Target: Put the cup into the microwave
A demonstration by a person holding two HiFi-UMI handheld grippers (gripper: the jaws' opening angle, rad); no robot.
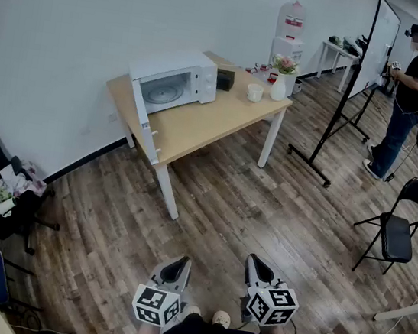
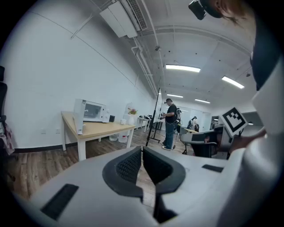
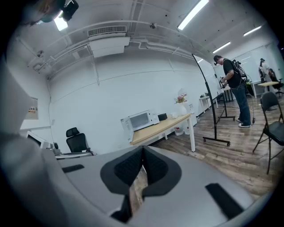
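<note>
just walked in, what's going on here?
A person stands well back from the table, holding the left tool and the right tool low in front, both shut and empty. The cup sits untouched on the table beside a flower vase. The microwave stands on the same table, its door open. A second person stands farther off.

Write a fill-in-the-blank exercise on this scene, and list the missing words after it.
1. The microwave has its door ___.
2. The cup stands on the ___, outside the microwave.
3. Next to the cup is a white vase holding ___.
4. The left gripper and the right gripper both have their jaws ___, with nothing held.

Missing words: open; table; flowers; shut.
</note>
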